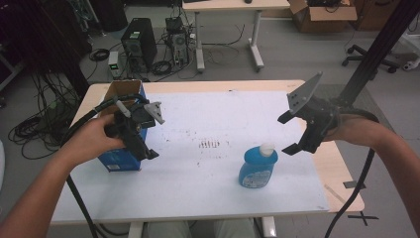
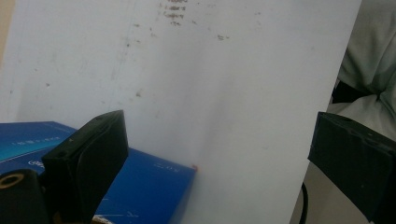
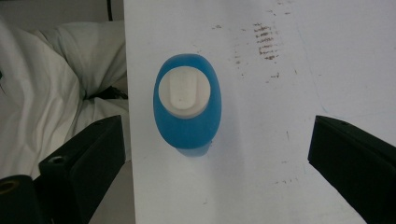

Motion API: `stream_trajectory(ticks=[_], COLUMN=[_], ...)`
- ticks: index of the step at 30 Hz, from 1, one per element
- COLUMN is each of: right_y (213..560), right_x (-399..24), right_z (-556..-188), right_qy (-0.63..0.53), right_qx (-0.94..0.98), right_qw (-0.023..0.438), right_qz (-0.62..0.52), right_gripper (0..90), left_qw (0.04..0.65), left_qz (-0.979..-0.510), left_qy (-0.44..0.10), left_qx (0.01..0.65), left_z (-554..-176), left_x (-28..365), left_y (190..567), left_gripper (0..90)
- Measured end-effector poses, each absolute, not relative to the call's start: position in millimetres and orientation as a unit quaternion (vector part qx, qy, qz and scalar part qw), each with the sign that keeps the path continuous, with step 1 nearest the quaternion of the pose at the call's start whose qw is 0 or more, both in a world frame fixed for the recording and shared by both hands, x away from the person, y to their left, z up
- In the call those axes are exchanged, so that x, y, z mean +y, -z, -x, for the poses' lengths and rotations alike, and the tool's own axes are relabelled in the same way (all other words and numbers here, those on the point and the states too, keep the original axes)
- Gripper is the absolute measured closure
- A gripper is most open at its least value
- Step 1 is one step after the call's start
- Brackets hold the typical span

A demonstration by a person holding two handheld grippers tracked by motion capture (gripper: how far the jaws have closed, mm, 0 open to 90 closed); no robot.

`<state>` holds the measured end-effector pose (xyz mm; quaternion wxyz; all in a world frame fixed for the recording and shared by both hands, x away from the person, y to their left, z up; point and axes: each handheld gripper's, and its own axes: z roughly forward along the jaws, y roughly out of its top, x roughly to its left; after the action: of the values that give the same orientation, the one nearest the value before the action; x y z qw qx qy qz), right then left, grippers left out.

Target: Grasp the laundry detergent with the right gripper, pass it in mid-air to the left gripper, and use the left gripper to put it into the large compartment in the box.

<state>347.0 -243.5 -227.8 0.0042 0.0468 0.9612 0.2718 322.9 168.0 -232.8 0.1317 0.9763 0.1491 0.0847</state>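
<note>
While both tools hang above the white board (image 1: 198, 168), nothing pinched yet.

Right gripper (image 1: 291, 134): jaws spread wide, empty, held up and just to the right of the blue bottle (image 1: 257, 168). From its own camera, bottle (image 3: 187, 107) seen almost straight down, its white flip cap (image 3: 183, 91) centred between the two black jaws. Probably lined up that way so a drop would bring one jaw to each flank of the oval body. Bottle itself upright on the board's near right part, close to the front edge, touching nothing else.

Left gripper (image 1: 148, 136): jaws likewise spread, nothing between them, hovering at the blue cardboard box (image 1: 121, 134) at the left edge of the table (image 1: 223, 85). Box open at the top, brown inner flaps showing. In the left gripper view, one jaw over the box's blue lid panel (image 2: 149, 186), the other out past the board's edge above the person's lap. Contact between jaw and box not clear enough to call. Likely kept there to steady or tilt the box as the receiving container.

Judged step: approach before the grasp on the bottle. Next move likely a straight descent, then a squeeze on the narrower sides under the cap; smooth plastic and a rounded shoulder, so a slip upward possible if gripped too high. Bottle and box well apart, with stained bare board between.
</note>
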Motion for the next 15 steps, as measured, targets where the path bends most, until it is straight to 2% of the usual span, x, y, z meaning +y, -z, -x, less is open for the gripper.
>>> stream_trajectory(ticks=[15], right_y=[249], right_x=[-253], right_z=[-338], right_qy=[-0.295], right_qx=[0.955], right_qw=[0.008], right_qz=[-0.040], right_gripper=[3.2], left_qw=[0.132], left_qz=[-0.976], left_qy=[-0.087], left_qx=[0.148], left_z=[-323], left_x=[165], left_y=[233], left_gripper=[5.1])
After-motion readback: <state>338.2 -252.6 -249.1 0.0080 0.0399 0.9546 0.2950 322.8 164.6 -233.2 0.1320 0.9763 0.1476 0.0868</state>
